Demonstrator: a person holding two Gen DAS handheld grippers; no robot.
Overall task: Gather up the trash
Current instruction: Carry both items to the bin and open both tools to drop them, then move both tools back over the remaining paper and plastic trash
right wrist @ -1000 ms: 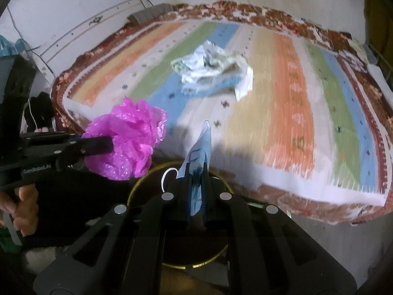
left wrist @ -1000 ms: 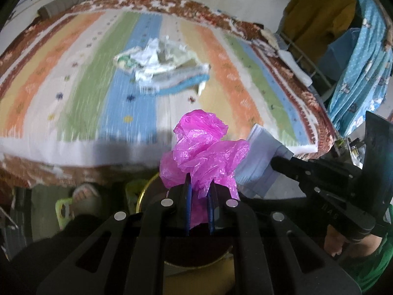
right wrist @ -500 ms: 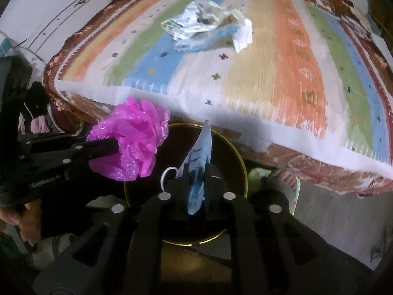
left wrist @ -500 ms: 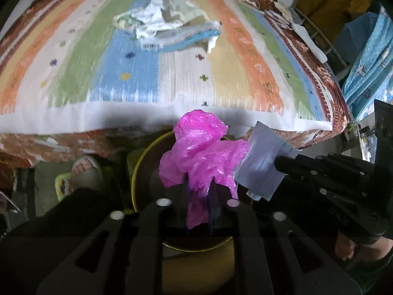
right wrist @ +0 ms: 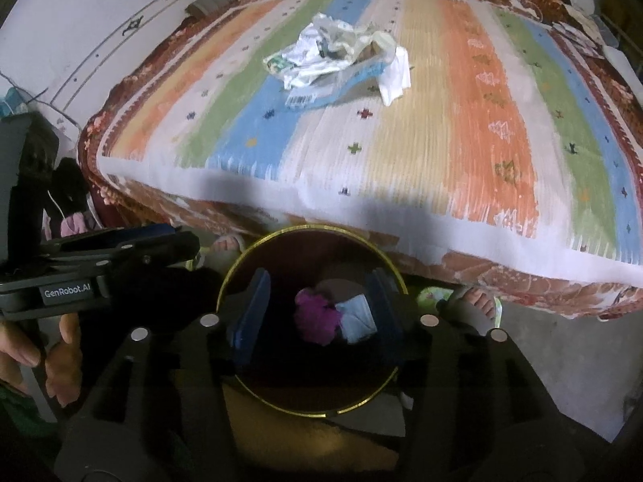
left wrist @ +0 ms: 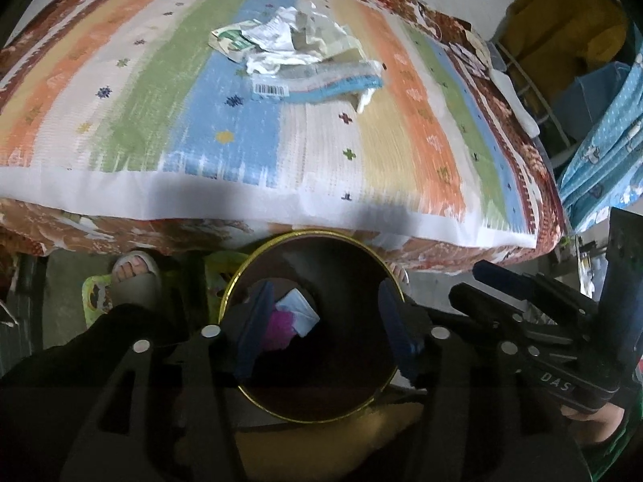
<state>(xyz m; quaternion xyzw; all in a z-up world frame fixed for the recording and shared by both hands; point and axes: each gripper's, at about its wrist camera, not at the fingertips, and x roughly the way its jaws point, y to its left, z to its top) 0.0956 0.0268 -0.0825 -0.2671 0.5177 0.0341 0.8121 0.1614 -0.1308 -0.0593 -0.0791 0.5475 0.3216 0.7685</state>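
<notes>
Left wrist view: left gripper (left wrist: 321, 329) spread wide, empty, over the gold-rimmed bin (left wrist: 363, 247); pink plastic bag (left wrist: 279, 327) and blue face mask (left wrist: 297, 313) lie inside. Right gripper (right wrist: 317, 313) likewise released. Left to collect: crumpled wrapper pile (left wrist: 297, 60), far on the striped bed (left wrist: 120, 120).

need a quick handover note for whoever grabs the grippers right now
Left gripper: open, empty, over the bin.
Right gripper: open, empty, over the same bin.
Done: pink bag and blue-white scrap lie inside the bin.
Left: the pile of crumpled wrappers and paper on the striped bedspread needs picking up and binning.
</notes>
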